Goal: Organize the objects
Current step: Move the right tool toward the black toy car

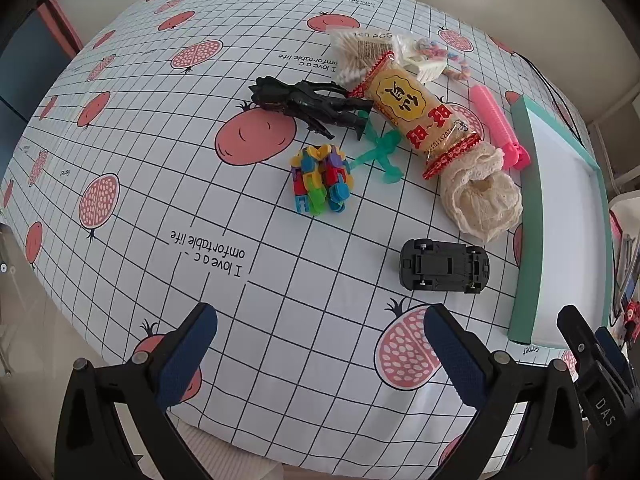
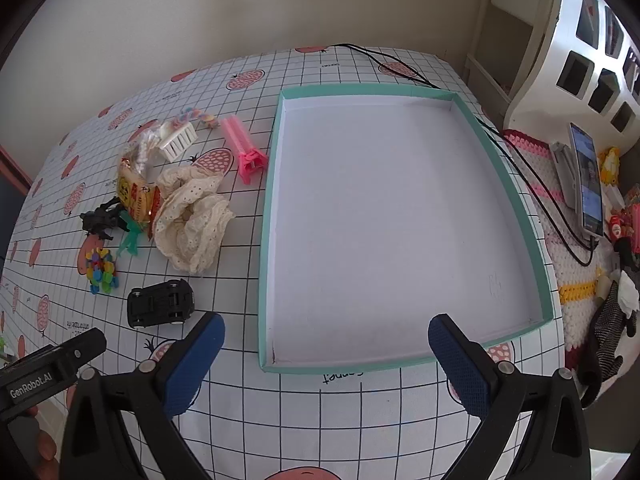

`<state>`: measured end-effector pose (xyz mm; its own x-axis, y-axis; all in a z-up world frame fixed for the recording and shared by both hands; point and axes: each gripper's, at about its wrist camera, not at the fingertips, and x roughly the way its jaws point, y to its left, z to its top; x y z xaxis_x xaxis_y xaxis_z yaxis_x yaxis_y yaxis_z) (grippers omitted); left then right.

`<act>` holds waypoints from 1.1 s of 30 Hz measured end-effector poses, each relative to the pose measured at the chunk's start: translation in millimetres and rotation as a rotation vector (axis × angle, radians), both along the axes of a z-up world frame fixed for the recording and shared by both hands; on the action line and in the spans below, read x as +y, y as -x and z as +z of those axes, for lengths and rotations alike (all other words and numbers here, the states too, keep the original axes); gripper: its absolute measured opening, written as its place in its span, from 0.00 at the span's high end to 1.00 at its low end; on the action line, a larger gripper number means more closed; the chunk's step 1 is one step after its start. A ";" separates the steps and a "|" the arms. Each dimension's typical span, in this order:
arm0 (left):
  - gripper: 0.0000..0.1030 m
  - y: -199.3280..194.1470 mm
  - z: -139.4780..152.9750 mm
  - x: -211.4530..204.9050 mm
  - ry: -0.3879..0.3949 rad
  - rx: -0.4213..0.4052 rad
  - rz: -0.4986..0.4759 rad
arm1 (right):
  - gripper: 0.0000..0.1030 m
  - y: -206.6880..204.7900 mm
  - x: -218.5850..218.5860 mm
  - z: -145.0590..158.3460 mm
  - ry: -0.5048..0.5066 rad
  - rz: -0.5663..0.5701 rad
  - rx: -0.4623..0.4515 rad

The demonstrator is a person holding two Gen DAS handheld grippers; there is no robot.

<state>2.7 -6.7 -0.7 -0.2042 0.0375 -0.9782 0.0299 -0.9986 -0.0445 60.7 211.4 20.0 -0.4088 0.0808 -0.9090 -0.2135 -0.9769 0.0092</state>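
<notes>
A teal-rimmed tray (image 2: 267, 216) with a bare white floor lies on the gridded tablecloth; its left wall (image 1: 534, 208) shows in the left wrist view. Left of it lie an overturned black toy car (image 1: 444, 265) (image 2: 160, 302), a cream lace cloth (image 1: 482, 196) (image 2: 192, 220), a yellow snack packet (image 1: 416, 114) (image 2: 134, 194), a pink comb (image 1: 496, 124) (image 2: 242, 146), a black figure (image 1: 308, 102) (image 2: 100, 218), a green figure (image 1: 380, 152) and a multicoloured block toy (image 1: 320, 180) (image 2: 102, 270). My left gripper (image 1: 320, 344) is open near the table's front edge. My right gripper (image 2: 326, 354) is open over the tray's near wall.
A bag of cotton swabs (image 1: 360, 54), a white clip (image 2: 178, 140) and a pastel braided cord (image 2: 200, 116) lie at the back of the pile. A black cable (image 2: 520, 168) runs past the tray to a phone (image 2: 588, 180) on a knitted mat at the right.
</notes>
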 end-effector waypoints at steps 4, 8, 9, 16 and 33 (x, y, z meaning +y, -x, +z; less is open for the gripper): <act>0.00 -3.2 -0.4 -0.8 -0.001 0.002 -0.005 | 0.00 0.0 -0.5 0.4 -0.002 -0.001 0.000; 0.00 -2.6 -0.5 -1.8 0.003 0.005 -0.004 | 0.00 -0.6 0.5 1.0 -0.002 0.001 0.001; 0.00 -2.7 -0.3 -2.2 0.003 0.006 -0.004 | 0.00 -0.3 0.8 1.0 -0.002 0.002 0.000; 0.00 -1.7 0.6 -0.4 0.005 0.006 0.003 | 0.00 -0.1 0.5 1.4 -0.003 0.001 0.000; 0.00 -0.3 -1.8 -4.0 0.005 0.012 0.001 | 0.00 -0.4 0.4 1.8 -0.006 0.003 0.000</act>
